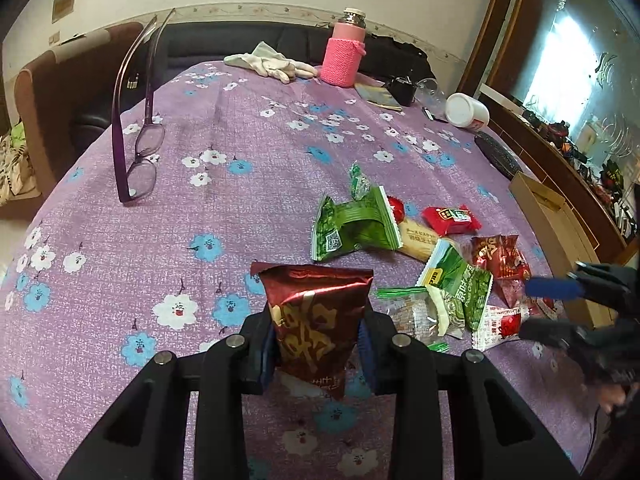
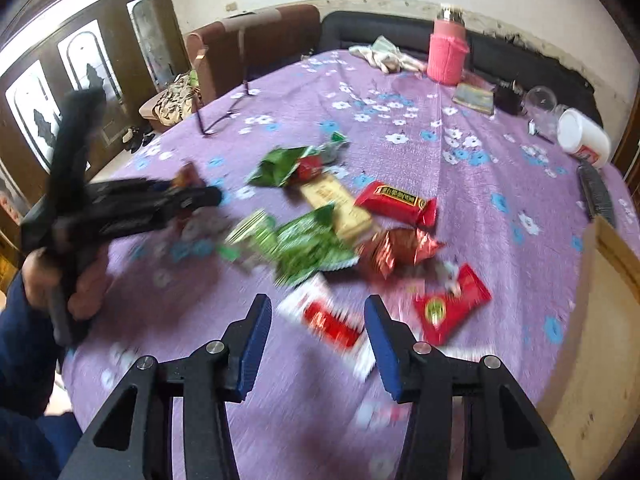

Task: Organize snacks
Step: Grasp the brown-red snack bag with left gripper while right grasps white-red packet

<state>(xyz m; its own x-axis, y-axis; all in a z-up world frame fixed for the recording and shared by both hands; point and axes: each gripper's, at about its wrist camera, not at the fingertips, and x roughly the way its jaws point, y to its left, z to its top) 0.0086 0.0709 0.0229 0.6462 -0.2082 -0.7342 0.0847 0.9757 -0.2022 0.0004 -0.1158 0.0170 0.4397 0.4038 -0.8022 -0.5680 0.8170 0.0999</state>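
Note:
My left gripper [image 1: 317, 340] is shut on a dark red foil snack bag [image 1: 316, 316] and holds it above the purple flowered cloth [image 1: 224, 208]. A pile of snack packets lies to its right: a green packet [image 1: 354, 226], a red packet [image 1: 451, 219], a biscuit bar [image 1: 418, 240]. My right gripper [image 2: 318, 330] is open and empty over a white and red packet [image 2: 328, 320] at the near edge of the pile. It also shows in the left wrist view [image 1: 560, 308]. The left gripper shows blurred in the right wrist view [image 2: 200, 196].
A cardboard box [image 1: 544, 216] stands at the table's right edge [image 2: 612, 280]. Purple glasses [image 1: 136, 152] lie at left. A pink bottle [image 1: 344, 52], white gloves [image 1: 272, 64], a white jar [image 1: 466, 110] and a dark comb [image 1: 498, 154] sit at the back and right.

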